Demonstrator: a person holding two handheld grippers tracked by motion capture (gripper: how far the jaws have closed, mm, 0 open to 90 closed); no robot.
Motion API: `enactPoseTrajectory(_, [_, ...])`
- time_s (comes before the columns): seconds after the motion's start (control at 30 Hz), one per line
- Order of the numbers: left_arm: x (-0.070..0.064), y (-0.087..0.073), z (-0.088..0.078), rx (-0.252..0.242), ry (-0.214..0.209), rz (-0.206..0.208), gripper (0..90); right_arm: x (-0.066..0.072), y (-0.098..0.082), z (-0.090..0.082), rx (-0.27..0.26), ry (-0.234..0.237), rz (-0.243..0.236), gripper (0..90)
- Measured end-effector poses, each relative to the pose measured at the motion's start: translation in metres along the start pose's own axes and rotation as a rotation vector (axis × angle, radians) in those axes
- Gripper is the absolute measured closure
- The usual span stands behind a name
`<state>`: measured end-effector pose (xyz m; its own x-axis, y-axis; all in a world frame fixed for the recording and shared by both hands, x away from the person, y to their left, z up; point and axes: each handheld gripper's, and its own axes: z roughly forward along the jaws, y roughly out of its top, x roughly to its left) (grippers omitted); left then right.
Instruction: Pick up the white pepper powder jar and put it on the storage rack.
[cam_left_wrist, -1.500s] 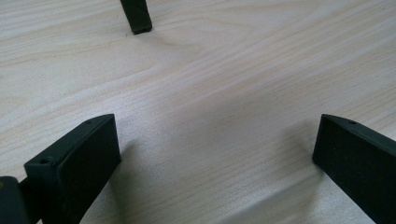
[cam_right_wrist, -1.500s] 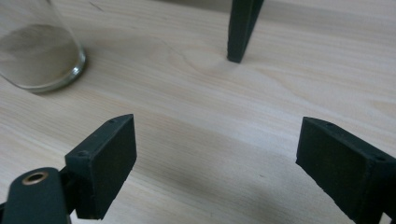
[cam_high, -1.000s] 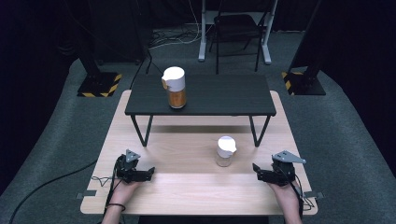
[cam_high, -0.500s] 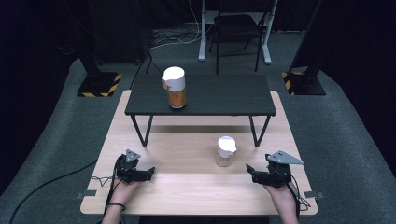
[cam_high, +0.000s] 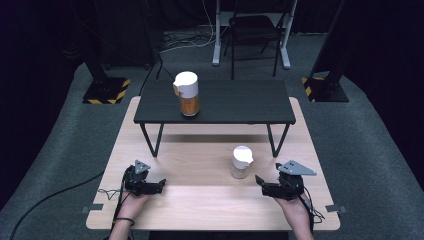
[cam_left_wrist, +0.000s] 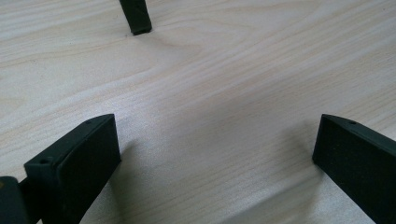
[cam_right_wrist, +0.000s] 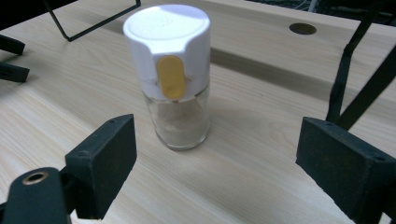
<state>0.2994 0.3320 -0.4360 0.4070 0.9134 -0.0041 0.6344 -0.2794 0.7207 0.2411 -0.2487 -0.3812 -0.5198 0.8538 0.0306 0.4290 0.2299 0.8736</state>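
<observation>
A small clear glass shaker jar with a white cap is seen standing upright on the light wooden table, right of centre in the lower half of the high view, in front of the right-hand legs of the low black bench-like table that is set across the upper middle of the frame. In the right gripper view the same jar is placed in the upper centre, a yellow oval tab on the cap being turned toward the camera and pale powder being visible in the glass below.

The right gripper is held at the lower right of the high view, just right of and below the jar, with its jaws pointed toward the left of the frame. Its jaws are spread wide and nothing is clasped; in the right gripper view the jar is seen beyond the jaw tips, centred between them but untouched by either pad.

The left gripper is held at the lower left of the high view, well apart from the jar, its jaws pointed to the right. Its jaws are likewise parted and empty; in the left gripper view only bare wood grain lies between them, and the foot of one black table leg is seen at the upper left.

A second, taller jar with a white cap and amber-brown contents is seen upright on the left half of the black table.
</observation>
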Motion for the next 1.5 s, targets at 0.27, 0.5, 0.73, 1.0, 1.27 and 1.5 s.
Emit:
enactPoseTrajectory(0.27, [0.000,0.000,0.000,0.000,0.001,-0.001,0.0,0.003,0.005,0.007,-0.010,0.019,-0.003,11.7])
enactPoseTrajectory(0.5, [0.000,0.000,0.000,0.000,0.001,-0.002,0.0,0.005,0.010,0.014,-0.012,0.034,-0.010,11.7])
enactPoseTrajectory(0.73, [-0.001,0.000,0.000,0.000,0.002,-0.002,0.0,0.005,0.012,0.022,-0.018,0.041,-0.013,11.8])
enactPoseTrajectory(1.0, [0.000,0.000,0.000,0.000,0.002,-0.002,0.1,0.005,0.014,0.035,-0.017,0.045,-0.020,11.8])
enactPoseTrajectory(1.27, [0.000,0.000,0.000,0.000,0.001,-0.001,0.0,0.008,0.017,0.046,-0.015,0.056,-0.031,12.4])
enactPoseTrajectory(1.5, [-0.001,0.000,0.000,-0.002,0.000,-0.003,0.1,0.008,0.019,0.057,-0.011,0.064,-0.025,13.2])
